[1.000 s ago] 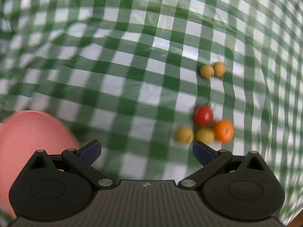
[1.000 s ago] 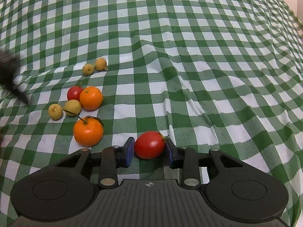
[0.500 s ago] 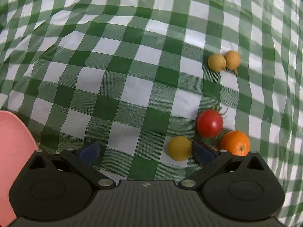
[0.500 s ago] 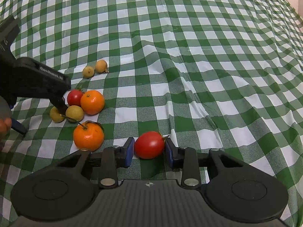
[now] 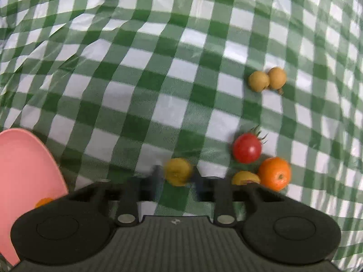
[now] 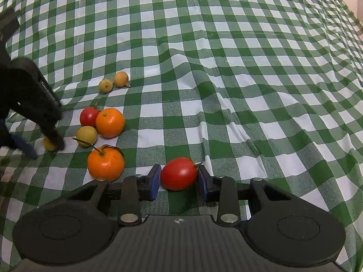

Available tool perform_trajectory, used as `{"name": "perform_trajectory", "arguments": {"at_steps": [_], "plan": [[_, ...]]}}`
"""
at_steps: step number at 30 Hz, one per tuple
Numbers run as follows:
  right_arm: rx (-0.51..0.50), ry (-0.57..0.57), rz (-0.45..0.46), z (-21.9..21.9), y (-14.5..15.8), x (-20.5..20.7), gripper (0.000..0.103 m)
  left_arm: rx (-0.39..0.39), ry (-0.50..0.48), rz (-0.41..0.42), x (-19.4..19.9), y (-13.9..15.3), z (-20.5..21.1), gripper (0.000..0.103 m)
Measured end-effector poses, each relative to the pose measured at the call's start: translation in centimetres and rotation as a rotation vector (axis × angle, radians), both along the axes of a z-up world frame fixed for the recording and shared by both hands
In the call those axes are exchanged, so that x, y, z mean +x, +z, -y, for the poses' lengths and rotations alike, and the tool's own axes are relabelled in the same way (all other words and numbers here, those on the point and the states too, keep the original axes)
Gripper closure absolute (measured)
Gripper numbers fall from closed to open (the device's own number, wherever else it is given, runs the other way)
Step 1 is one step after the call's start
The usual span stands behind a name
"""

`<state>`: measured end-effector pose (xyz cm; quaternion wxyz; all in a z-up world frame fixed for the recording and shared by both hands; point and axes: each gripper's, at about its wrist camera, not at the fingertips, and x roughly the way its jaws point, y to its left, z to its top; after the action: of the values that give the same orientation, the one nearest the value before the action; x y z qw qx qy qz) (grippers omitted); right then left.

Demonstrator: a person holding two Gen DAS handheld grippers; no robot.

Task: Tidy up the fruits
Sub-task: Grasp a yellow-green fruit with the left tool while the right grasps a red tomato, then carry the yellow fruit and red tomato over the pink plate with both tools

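Green-checked surface, fruit scattered loose. Left hand-held gripper clamped on yellow fruit, probably for pink plate. Right hand-held gripper clamped on red tomato.

the left tool points steeply down at the counter, its blurred fingers closed in on a small yellow fruit that sits pinched between them. the right tool is angled forward and down at a gentler slope, its blue pads pressed on either side of a red tomato, holding it just above the cloth.
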<state>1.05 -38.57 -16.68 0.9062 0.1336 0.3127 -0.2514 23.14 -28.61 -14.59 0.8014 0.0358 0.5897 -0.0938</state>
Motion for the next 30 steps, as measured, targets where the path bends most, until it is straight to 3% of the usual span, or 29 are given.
{"name": "perform_trajectory", "arguments": {"at_steps": [2, 5, 10, 15, 23, 30], "plan": [[0.013, -0.005, 0.009, 0.1, 0.1, -0.1, 0.067, -0.018, -0.009, -0.012, 0.1, 0.3, -0.4, 0.076], [0.030, -0.024, 0.042, 0.3, 0.5, -0.4, 0.067, -0.020, -0.062, 0.035, -1.4, 1.8, -1.6, 0.076], [0.011, -0.007, 0.114, -0.2, 1.8, -1.7, 0.067, -0.027, -0.141, 0.123, -6.4, 5.1, -4.4, 0.076], [0.034, 0.024, 0.130, -1.9, 4.3, -4.4, 0.067, 0.013, -0.179, 0.205, -11.5, 8.3, -9.5, 0.076], [0.044, 0.190, 0.182, -9.7, 9.6, -11.8, 0.067, 0.073, -0.165, 0.240, -18.8, 11.1, -18.7, 0.076], [0.057, 0.325, 0.185, -16.0, 12.2, -14.3, 0.067, 0.076, -0.122, 0.294, -24.5, 12.6, -25.1, 0.076]]}}
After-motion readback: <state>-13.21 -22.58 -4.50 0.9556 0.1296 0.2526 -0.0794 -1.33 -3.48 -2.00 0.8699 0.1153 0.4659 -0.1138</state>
